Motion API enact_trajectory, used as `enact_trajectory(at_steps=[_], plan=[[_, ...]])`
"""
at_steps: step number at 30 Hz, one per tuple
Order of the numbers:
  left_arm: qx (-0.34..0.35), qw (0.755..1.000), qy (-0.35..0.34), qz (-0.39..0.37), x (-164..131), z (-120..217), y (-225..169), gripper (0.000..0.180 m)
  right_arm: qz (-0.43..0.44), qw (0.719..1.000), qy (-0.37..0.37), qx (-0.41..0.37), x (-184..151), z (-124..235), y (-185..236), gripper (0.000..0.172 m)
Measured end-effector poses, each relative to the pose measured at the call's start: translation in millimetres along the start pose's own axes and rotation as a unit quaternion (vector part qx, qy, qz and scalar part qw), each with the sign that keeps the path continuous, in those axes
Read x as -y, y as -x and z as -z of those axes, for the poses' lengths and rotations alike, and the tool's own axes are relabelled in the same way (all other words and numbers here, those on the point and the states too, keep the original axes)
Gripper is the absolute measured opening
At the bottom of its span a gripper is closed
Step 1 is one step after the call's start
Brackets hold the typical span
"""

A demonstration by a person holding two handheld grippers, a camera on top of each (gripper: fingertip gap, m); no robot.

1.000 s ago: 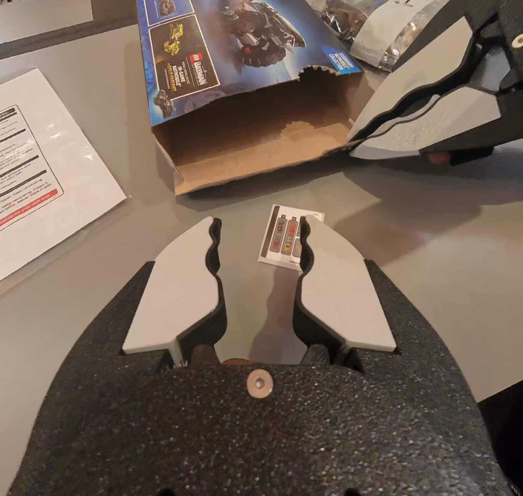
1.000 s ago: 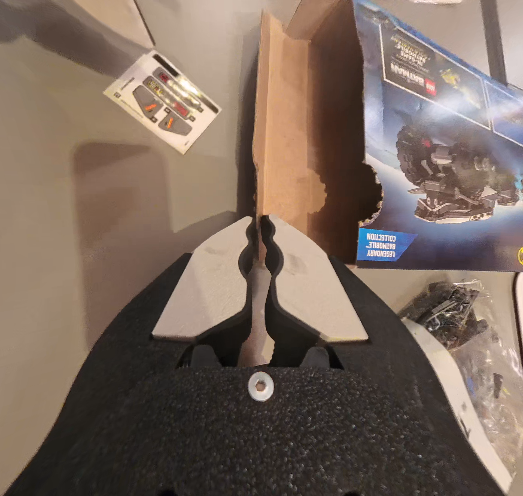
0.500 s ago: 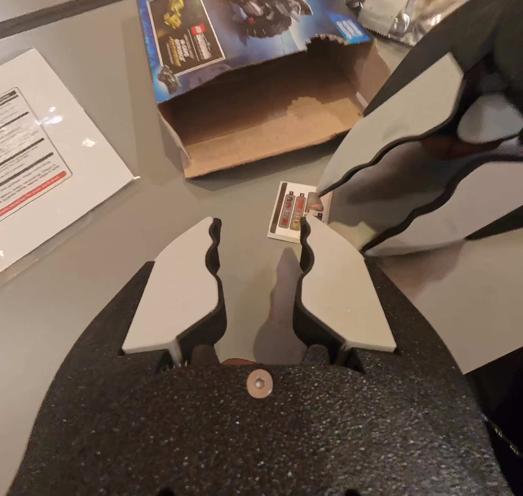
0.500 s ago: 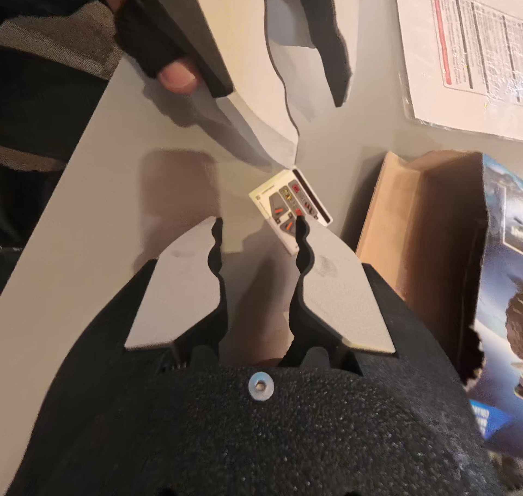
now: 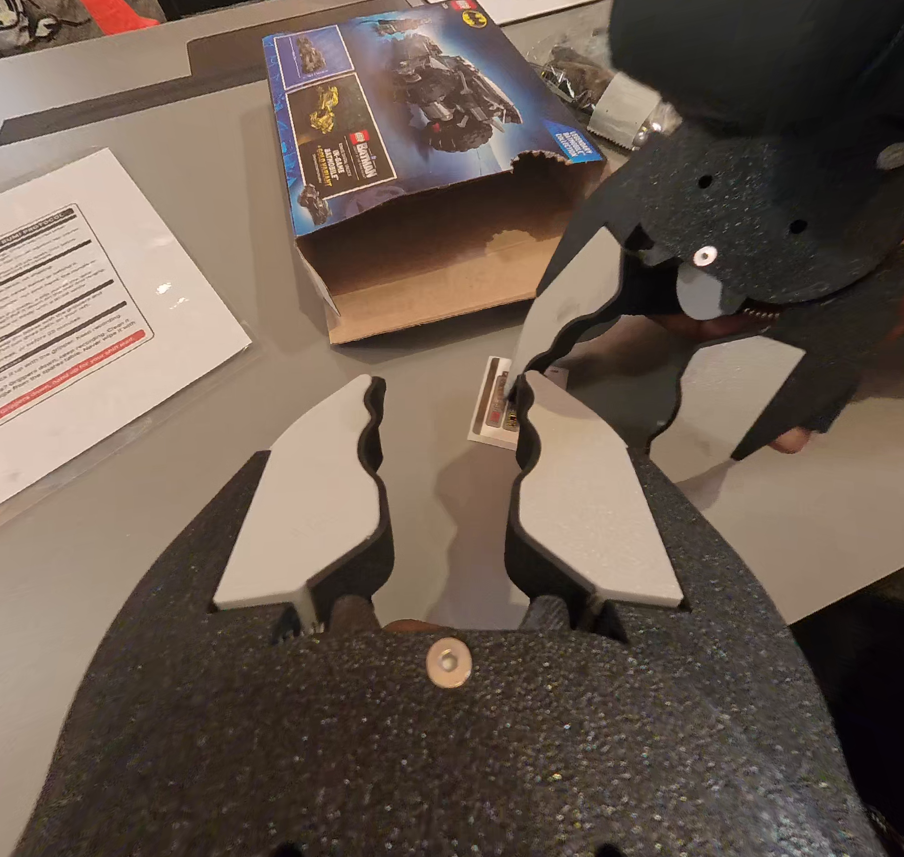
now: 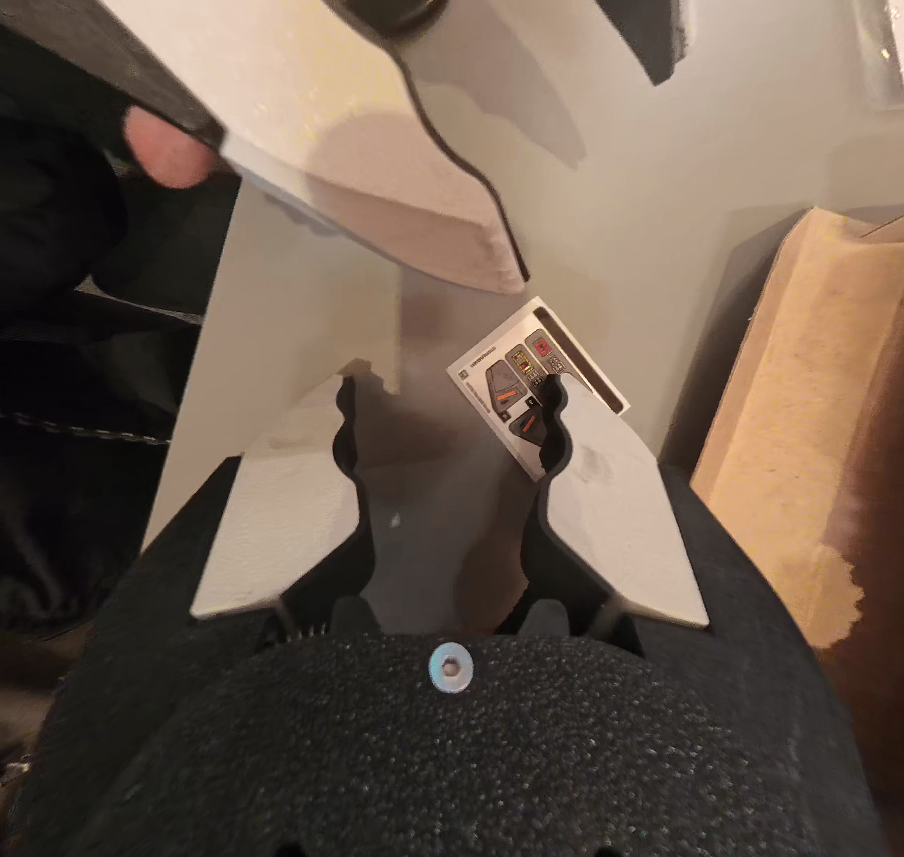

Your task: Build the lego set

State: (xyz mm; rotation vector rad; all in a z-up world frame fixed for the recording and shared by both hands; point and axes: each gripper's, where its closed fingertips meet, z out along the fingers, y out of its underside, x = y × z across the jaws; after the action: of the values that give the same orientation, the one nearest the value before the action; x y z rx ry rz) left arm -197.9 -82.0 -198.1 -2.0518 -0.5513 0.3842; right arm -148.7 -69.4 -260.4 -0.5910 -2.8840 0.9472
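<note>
Grey tabletop (image 5: 195, 442), seen along the fingers of two hand-held grippers. Left gripper (image 5: 447, 383): level with the table and pointing toward the far side, its jaws stand well apart with only bare table between them; nothing is held. Its right fingertip (image 5: 531, 383) overlaps the near right part of a small white sticker sheet (image 5: 489, 408), which lies flat on the table just near of the opened box. Right gripper (image 6: 450, 383): reaching in from the right and tilted steeply down toward the table, jaws spread wide and holding nothing. In the left wrist view its upper finger (image 5: 562, 305) points down at the far edge of the sticker sheet; whether it touches the sheet cannot be told. In the right wrist view the sheet (image 6: 508, 374) lies partly under the right fingertip (image 6: 557, 388), outside the gap between the fingers. A fingertip of the person's hand (image 6: 166, 154) shows under the left gripper's body. Opened cardboard toy box (image 5: 416, 149), blue printed face up, its open brown mouth toward the near side, lies beyond the sheet. A laminated white printed page (image 5: 73, 305) lies at left. A clear bag of dark parts (image 5: 587, 85) lies at far right, beside the box.
</note>
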Motion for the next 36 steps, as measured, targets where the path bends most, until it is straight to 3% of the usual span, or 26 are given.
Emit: enact_trajectory(at_steps=[5,15,23,30,36], plan=[[-0.009,0.998,0.054,-0.039,-21.3,-5.3,-4.8,0.053,0.003,1.000,-0.005,0.000,-10.3,6.7,9.9,0.068],[-0.126,0.974,0.134,-0.136,-54.7,-14.0,-49.9,0.049,0.003,1.000,-0.017,0.014,-34.0,21.7,46.7,0.061],[-0.175,0.932,0.134,-0.287,-67.9,22.3,-77.5,0.052,0.025,0.998,-0.029,0.047,-24.5,12.9,85.9,0.061],[-0.150,0.892,0.091,-0.416,-80.9,48.4,-84.7,0.048,0.027,0.997,-0.040,0.056,-16.8,6.9,99.5,0.060],[-0.115,0.844,0.051,-0.522,-92.7,49.8,-102.8,0.049,0.044,0.996,-0.042,0.068,-17.2,6.9,107.8,0.060]])
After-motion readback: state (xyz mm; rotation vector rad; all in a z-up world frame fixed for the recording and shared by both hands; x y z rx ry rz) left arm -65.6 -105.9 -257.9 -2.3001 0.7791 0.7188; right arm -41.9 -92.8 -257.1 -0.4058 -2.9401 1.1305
